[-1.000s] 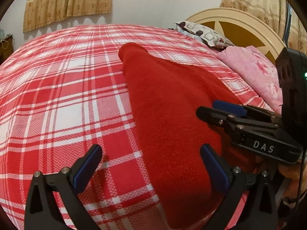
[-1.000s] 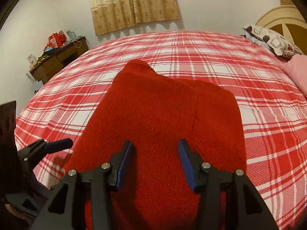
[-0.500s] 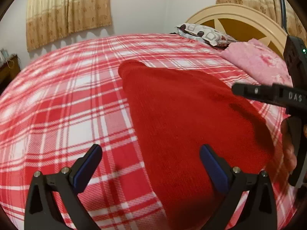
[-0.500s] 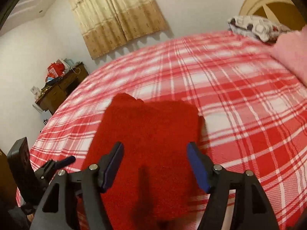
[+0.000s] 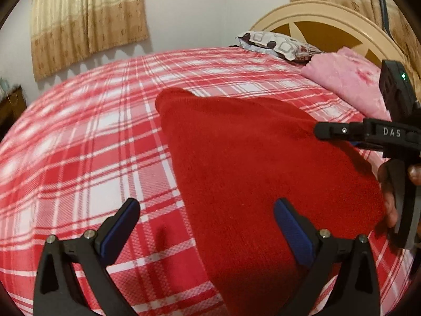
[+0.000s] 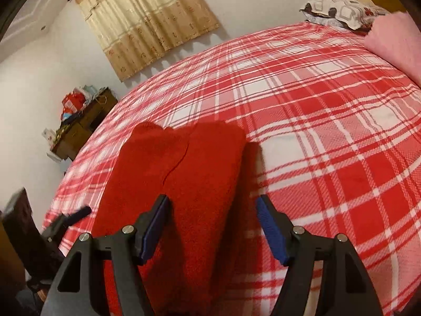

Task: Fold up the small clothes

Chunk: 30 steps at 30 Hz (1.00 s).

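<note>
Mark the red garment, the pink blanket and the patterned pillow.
red garment [image 5: 250, 163]: left wrist view, middle of the folded knit.
pink blanket [image 5: 350, 79]: left wrist view, top surface near the headboard.
patterned pillow [image 6: 339, 9]: right wrist view, centre of its face.

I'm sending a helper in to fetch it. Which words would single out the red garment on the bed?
Find the bed with the red-and-white plaid cover. The red garment lies flat at its near side. It is plain, solid red and fuzzy, unlike the pale pink blanket by the headboard.
</note>
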Each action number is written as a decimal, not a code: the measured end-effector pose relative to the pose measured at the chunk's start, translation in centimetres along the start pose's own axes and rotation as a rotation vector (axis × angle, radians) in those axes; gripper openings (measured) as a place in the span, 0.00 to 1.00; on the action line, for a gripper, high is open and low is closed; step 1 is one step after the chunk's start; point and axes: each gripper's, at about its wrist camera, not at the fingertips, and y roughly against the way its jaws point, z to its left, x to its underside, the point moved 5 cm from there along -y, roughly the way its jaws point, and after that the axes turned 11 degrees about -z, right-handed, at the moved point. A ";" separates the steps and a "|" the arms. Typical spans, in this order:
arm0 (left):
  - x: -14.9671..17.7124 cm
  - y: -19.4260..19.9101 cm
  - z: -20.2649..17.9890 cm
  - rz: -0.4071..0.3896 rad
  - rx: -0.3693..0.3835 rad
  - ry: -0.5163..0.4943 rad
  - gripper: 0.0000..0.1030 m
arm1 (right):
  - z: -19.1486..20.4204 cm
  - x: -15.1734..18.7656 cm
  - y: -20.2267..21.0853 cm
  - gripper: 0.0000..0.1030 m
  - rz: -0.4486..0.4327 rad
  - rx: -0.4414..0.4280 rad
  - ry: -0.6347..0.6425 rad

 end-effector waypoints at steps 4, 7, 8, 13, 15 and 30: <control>0.1 -0.2 -0.3 0.004 0.009 -0.005 1.00 | -1.2 -0.5 -0.8 0.67 0.017 -0.029 -0.061; 0.2 -0.3 -0.5 0.009 0.014 -0.001 1.00 | -2.3 -0.6 -1.4 0.67 0.031 -0.048 -0.125; 0.3 -0.3 -0.5 0.011 0.016 0.002 1.00 | -2.5 -0.7 -1.5 0.67 0.032 -0.053 -0.142; 0.4 -0.3 -0.5 0.017 0.021 0.010 1.00 | -2.7 -0.4 -2.0 0.69 0.045 -0.058 -0.162; 0.4 -0.4 -0.6 0.019 0.023 0.012 1.00 | -2.6 -0.4 -2.2 0.70 0.052 -0.063 -0.164; 0.2 -1.8 -0.8 0.070 0.100 0.077 1.00 | -1.7 -1.3 -6.3 0.67 0.094 -0.116 -0.182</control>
